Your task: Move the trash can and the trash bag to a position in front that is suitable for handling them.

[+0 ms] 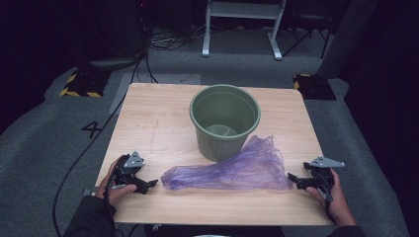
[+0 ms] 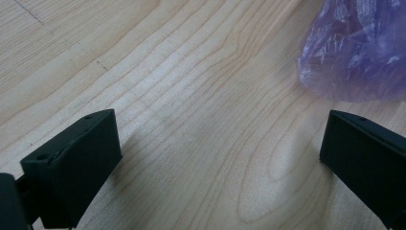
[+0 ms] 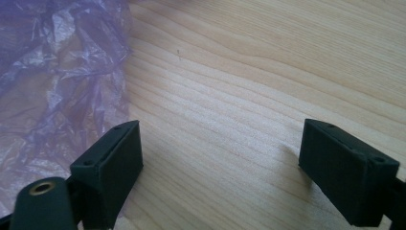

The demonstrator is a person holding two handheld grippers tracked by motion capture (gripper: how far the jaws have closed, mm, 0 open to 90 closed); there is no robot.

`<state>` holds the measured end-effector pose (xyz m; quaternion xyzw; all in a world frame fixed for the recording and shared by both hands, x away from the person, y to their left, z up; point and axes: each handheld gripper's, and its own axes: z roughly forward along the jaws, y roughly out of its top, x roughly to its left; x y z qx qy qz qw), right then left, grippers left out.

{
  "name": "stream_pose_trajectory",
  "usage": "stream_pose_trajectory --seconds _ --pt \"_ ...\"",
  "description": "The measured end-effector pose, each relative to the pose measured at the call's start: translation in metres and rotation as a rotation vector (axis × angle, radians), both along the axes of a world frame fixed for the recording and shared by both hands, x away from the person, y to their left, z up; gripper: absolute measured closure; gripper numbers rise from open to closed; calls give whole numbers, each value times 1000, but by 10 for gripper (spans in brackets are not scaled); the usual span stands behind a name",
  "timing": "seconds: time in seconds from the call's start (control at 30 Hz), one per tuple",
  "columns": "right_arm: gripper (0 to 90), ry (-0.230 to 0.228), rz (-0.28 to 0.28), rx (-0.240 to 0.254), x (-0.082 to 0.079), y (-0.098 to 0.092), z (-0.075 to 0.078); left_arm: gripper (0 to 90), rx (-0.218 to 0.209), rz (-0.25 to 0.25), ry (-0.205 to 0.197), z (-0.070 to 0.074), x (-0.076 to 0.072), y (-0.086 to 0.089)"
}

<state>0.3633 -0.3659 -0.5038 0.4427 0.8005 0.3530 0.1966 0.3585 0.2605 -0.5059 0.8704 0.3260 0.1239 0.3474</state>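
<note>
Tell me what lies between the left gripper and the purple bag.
Only bare wooden table separates the left gripper from the purple plastic bag, as the left gripper view shows.

The surface (image 1: 148, 113) is a square board of pale wood with clear grain, set on grey carpet (image 1: 34, 143). A green bucket (image 1: 225, 121) stands upright on it, near the far middle. A crumpled purple bag (image 1: 232, 173) lies flat in front of the bucket, touching its base, and stretches across the near half toward the right edge.
</note>
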Motion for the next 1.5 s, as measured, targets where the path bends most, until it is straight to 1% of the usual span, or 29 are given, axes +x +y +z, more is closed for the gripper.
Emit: stream_pose_trajectory --seconds 0.3,0.57,0.63,0.7,0.73,0.77,0.87,0.93,1.03,1.07,1.1,1.17,1.2,1.23,1.3,1.4,1.5 --pt "148 0 0 -1 0 0 0 0 -2 -4 -2 0 1 0" --pt "153 4 8 -6 1 -1 1 1 0 5 -3 0 0 0" --pt "161 -12 -6 -7 0 -2 2 0 0 5 -2 0 0 0" --pt "180 -22 -17 24 0 -4 5 0 0 5 -2 0 0 0" --pt "183 -36 -20 39 0 -5 8 0 -1 4 -2 0 0 0" --pt "186 -43 -24 43 -1 -5 10 0 -1 4 -1 0 0 0" --pt "209 -81 -31 50 -5 -4 19 0 -2 4 -1 0 0 0" --pt "216 -105 -30 75 -9 -2 26 0 -2 3 -1 0 0 0" --pt "224 -134 -12 103 -14 2 35 0 -2 3 -1 0 0 0" --pt "224 -134 -12 103 -14 2 35 0 -2 3 -1 0 0 0" --pt "242 -139 32 131 -19 11 42 0 -1 4 0 0 0 0" --pt "252 -143 62 141 -22 18 45 0 -1 4 -1 0 0 0" --pt "252 -143 62 141 -22 18 45 0 -1 4 -1 0 0 0" --pt "264 -158 100 130 -25 30 49 0 -2 3 -1 0 0 0" --pt "278 -160 130 127 -28 39 51 0 -2 3 -1 0 0 0" --pt "316 -150 148 114 -30 51 51 0 -1 4 0 0 0 0" --pt "395 -109 166 143 -32 63 47 0 -1 4 -1 0 0 0"
